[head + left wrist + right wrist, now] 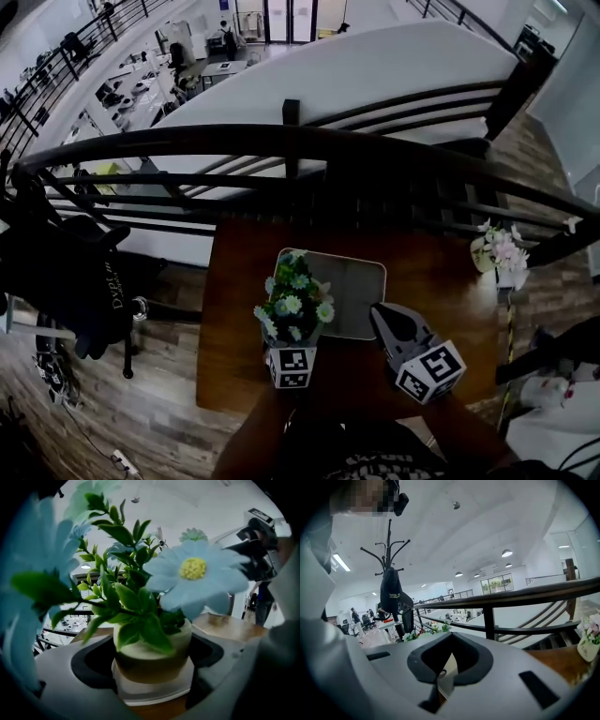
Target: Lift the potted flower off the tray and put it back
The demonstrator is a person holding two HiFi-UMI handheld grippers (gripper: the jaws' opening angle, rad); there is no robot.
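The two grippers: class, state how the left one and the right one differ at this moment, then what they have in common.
The left gripper is shut on the potted flower; the right gripper has its jaws together with nothing between them. The left gripper is at the left edge of the tray; the right gripper is by its near right corner. Shared: each is grey and carries a marker cube.
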